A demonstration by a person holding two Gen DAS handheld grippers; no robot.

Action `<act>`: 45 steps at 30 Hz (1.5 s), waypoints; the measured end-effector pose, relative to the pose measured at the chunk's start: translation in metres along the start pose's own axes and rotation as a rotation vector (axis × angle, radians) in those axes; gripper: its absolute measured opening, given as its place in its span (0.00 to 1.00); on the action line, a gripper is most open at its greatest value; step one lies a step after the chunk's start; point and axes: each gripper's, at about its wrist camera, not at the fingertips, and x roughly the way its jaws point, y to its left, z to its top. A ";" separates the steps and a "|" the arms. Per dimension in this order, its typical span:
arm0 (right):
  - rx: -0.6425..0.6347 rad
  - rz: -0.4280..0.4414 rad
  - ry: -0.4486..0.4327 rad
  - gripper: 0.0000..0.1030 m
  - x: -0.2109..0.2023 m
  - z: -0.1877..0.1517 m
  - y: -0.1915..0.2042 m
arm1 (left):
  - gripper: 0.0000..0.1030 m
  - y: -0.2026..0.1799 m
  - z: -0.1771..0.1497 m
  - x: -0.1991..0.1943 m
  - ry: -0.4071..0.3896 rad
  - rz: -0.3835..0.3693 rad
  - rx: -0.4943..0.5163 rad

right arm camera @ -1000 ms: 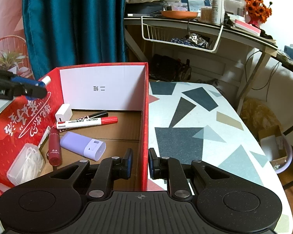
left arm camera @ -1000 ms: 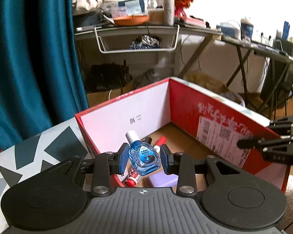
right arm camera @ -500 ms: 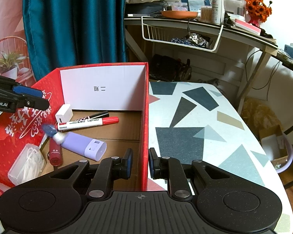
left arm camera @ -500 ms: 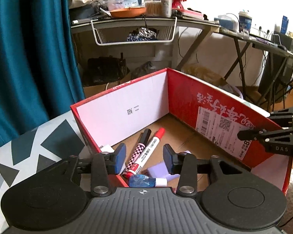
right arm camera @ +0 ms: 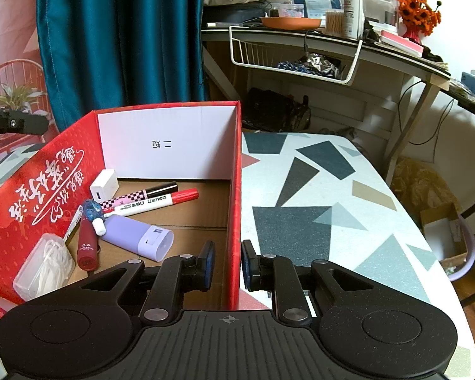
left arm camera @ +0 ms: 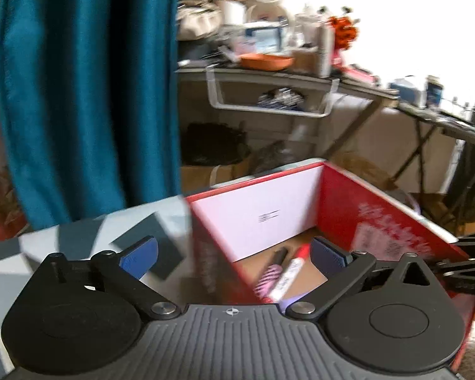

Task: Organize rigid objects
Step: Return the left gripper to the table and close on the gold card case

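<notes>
A red cardboard box (right arm camera: pixel 236 158) stands on the patterned table. Inside lie a small blue bottle (right arm camera: pixel 93 210), a red marker (right arm camera: pixel 155 202), a checkered pen (right arm camera: pixel 139 193), a lilac case (right arm camera: pixel 137 237), a white charger (right arm camera: pixel 104 185), a dark red tube (right arm camera: pixel 87 247) and a clear plastic box (right arm camera: pixel 44 266). My right gripper (right arm camera: pixel 227 264) is shut on the box's right wall. My left gripper (left arm camera: pixel 234 253) is wide open and empty, above the box's near-left corner (left arm camera: pixel 205 253); that view is blurred.
The table (right arm camera: pixel 316 196) with grey triangles extends right of the box. A teal curtain (right arm camera: pixel 120 38) hangs behind. A cluttered desk with a wire basket (right arm camera: pixel 294 60) stands at the back. A chair print shows far left (right arm camera: pixel 12 95).
My left gripper let go of the blue bottle, which dropped into the box beside the markers. The gripper then opened wide and swung left and back. The right gripper has not moved.
</notes>
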 end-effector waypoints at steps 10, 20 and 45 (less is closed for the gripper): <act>0.000 0.000 -0.001 0.17 0.000 0.000 0.000 | 1.00 0.069 -0.029 -0.004 0.041 0.205 -0.172; -0.001 -0.001 0.000 0.17 0.000 0.000 0.000 | 1.00 0.099 -0.061 0.027 0.119 0.310 -0.283; -0.011 0.002 -0.008 0.18 0.000 0.000 0.000 | 0.58 0.073 -0.092 0.048 0.119 0.404 -0.176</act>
